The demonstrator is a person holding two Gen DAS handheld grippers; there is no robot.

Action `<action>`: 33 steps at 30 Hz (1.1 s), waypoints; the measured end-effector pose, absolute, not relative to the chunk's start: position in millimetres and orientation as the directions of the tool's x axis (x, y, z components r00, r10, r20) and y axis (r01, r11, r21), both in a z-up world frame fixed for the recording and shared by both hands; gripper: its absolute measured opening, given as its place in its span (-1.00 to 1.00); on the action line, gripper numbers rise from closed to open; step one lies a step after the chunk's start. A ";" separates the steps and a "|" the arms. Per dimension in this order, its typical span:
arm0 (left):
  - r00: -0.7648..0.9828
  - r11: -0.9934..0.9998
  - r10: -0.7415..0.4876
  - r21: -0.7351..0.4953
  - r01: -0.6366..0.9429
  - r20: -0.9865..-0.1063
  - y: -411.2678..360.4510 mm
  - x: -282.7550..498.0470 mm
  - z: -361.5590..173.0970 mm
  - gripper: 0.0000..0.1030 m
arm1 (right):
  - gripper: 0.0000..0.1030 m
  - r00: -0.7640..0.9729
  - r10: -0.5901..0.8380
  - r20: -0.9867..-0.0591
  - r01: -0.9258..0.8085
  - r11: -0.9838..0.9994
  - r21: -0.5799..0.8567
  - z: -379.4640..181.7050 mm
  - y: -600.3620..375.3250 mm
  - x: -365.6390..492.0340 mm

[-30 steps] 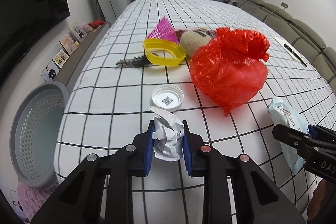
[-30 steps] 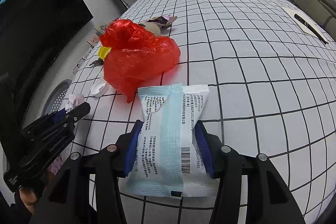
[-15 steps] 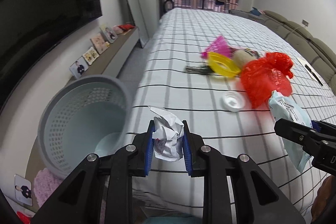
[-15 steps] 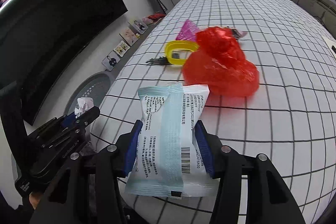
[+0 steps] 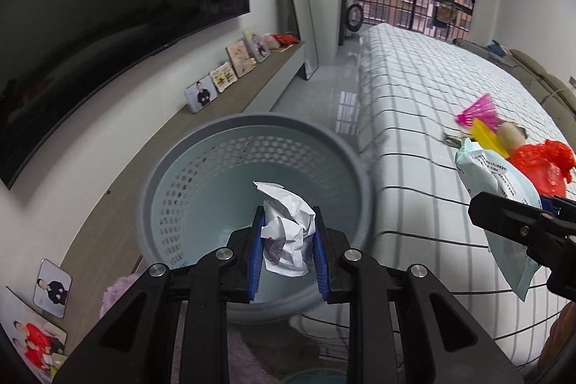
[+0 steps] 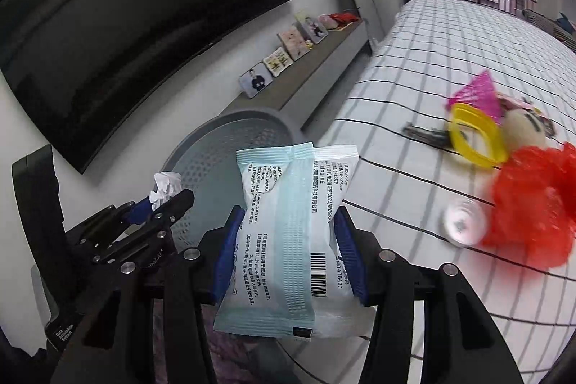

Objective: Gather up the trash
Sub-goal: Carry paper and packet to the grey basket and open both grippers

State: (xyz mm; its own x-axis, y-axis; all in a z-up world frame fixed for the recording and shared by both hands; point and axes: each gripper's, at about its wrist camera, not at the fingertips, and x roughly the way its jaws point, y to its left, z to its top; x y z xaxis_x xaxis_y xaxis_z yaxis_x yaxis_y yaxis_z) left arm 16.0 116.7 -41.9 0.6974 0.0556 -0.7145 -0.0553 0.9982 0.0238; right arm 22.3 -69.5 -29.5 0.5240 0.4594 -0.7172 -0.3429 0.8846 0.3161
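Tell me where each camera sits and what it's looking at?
Left wrist: rides the left gripper, looking along its fingers down into the grey basket; crumpled paper between them.
Right wrist: rides the right gripper, facing the basket and bed; wipes packet held.
Shared: basket, bed, red bag, each other's gripper.
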 end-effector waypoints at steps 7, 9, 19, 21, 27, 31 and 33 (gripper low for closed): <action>0.671 0.994 0.101 0.042 -0.104 -0.734 156.6 26.8 -52.0 -0.53 | -0.03 0.471 0.493 -0.731 -0.390 0.860 0.329 -38.1 -23.3 40.2; 0.661 0.993 0.108 0.042 -0.115 -0.743 164.7 31.0 -57.0 -0.53 | -0.03 0.450 0.492 -0.745 -0.401 0.857 0.324 -43.1 -9.1 45.2; 0.631 0.990 0.108 0.028 -0.136 -0.768 193.6 53.0 -72.2 -0.52 | -0.03 0.392 0.481 -0.785 -0.410 0.855 0.319 -59.6 24.9 63.3; 0.632 0.990 0.105 0.022 -0.139 -0.768 198.8 58.8 -72.8 -0.50 | -0.03 0.387 0.480 -0.788 -0.413 0.854 0.317 -59.9 30.3 64.9; 0.627 0.989 0.104 0.014 -0.146 -0.772 206.0 66.3 -73.8 -0.45 | -0.03 0.385 0.476 -0.791 -0.412 0.856 0.314 -61.6 37.6 70.4; 0.621 0.987 0.112 0.014 -0.161 -0.776 211.5 68.3 -74.7 -0.34 | -0.01 0.391 0.470 -0.791 -0.413 0.858 0.306 -62.4 39.3 73.3; 0.617 0.985 0.120 0.016 -0.171 -0.778 214.4 68.0 -75.4 -0.22 | 0.08 0.401 0.464 -0.790 -0.413 0.861 0.296 -62.7 39.1 73.0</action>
State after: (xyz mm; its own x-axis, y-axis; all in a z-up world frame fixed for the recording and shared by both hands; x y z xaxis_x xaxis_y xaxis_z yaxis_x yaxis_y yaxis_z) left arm 68.0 214.4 -75.4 0.6173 0.1201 -0.7775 -0.1712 0.9851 0.0163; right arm 73.0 39.1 -62.7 0.4011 0.4635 -0.7901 -0.4132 0.8613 0.2955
